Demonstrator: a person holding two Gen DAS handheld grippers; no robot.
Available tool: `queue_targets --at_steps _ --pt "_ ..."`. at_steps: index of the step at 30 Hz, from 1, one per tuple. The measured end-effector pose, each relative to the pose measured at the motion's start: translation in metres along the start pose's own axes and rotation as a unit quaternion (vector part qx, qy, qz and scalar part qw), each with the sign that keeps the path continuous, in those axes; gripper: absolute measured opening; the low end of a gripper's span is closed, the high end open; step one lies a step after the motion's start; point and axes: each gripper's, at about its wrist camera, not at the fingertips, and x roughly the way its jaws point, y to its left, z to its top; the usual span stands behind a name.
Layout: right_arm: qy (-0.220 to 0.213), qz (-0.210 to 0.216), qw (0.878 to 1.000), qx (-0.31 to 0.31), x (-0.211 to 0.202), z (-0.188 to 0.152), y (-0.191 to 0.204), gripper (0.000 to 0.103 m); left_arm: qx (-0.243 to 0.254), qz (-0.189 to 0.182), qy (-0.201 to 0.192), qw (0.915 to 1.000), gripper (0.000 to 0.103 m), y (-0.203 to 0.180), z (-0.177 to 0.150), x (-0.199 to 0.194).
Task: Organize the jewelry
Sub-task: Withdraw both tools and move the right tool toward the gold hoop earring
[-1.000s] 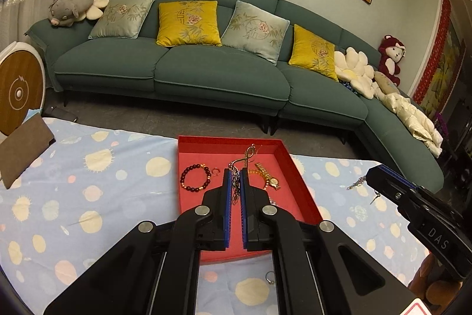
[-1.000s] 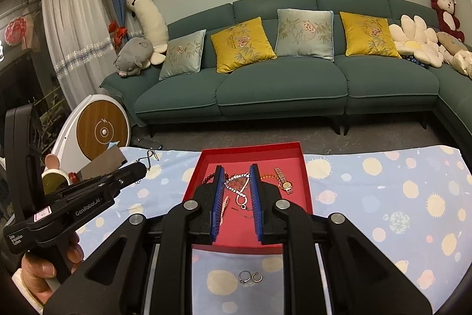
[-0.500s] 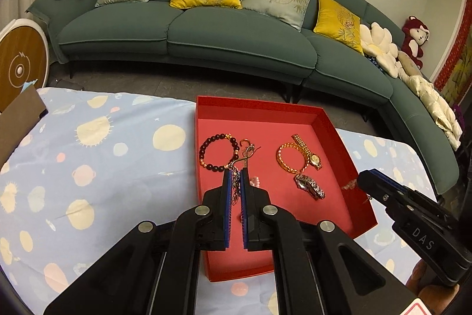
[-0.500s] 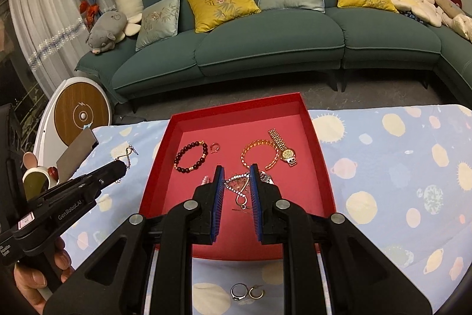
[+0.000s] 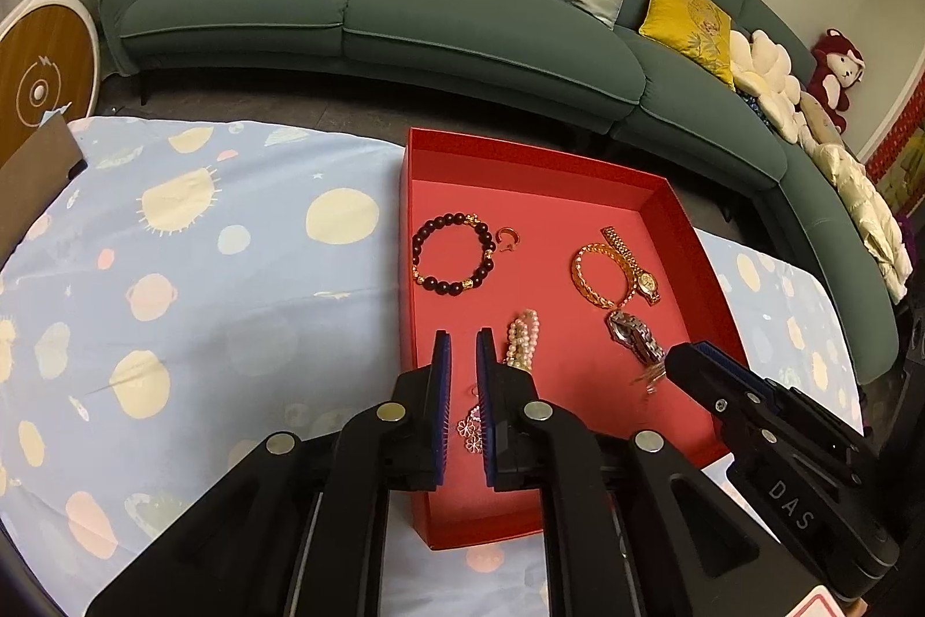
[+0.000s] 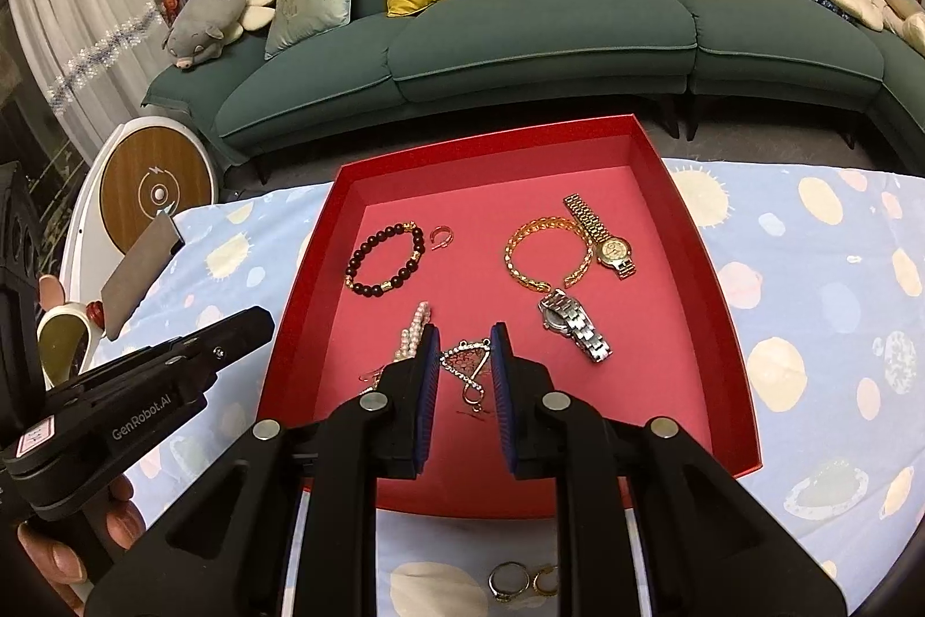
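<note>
Two grippers hang over my red tray (image 6: pixel 725 328), which sits on the counter under a pale blue spotted cloth (image 5: pixel 173 281); my left gripper (image 5: pixel 461 351) has its jaws parted by a narrow gap with nothing between them, above the tray's near-left part, and a pink flower-shaped piece (image 5: pixel 469 429) lies on the tray floor just below it; my right gripper (image 6: pixel 465 345) is open wider, its jaws standing either side of a silver rhinestone necklace (image 6: pixel 469 368), though I cannot tell whether the pads touch it. Inside the tray I see a dark beaded bracelet (image 6: pixel 384 264) at far left with a small gold ring-shaped piece (image 6: pixel 440 235) just beside it; a gold chain bracelet (image 6: pixel 546 252) and a gold watch (image 6: pixel 604 241) overlap at far right; a silver watch (image 6: pixel 572 325) lies nearer; a pearl strand (image 6: pixel 415 333) rests beside my right gripper's left jaw. Outside the tray, two rings (image 6: pixel 523 582) lie on the cloth near its front wall.
</note>
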Motion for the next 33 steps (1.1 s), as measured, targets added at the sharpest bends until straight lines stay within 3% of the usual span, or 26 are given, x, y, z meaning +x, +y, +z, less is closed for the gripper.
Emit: queue_targets --at_steps 3,6,13,16,25,33 --pt "-0.011 0.005 1.000 -0.006 -0.010 0.004 0.003 0.021 -0.006 0.007 -0.011 0.9999 0.031 0.001 0.001 -0.008" --pt "-0.034 0.011 0.999 -0.005 -0.029 0.008 0.002 0.026 -0.005 0.007 -0.026 0.9996 0.040 0.000 0.001 -0.022" --pt "-0.090 0.022 0.996 -0.014 -0.089 0.009 -0.004 0.034 0.014 -0.003 -0.060 0.9981 0.040 -0.007 -0.005 -0.066" --pt "-0.097 0.018 0.994 -0.037 -0.112 -0.004 -0.008 0.035 0.030 0.003 -0.075 0.9967 0.048 -0.010 -0.016 -0.085" --pt "-0.035 -0.008 0.997 -0.062 -0.110 -0.059 -0.027 0.036 0.043 0.003 -0.081 0.9958 0.049 -0.001 -0.047 -0.116" --pt "0.010 -0.032 0.996 -0.077 -0.078 -0.100 -0.031 0.036 0.049 -0.002 -0.050 0.9976 0.049 -0.007 -0.061 -0.108"
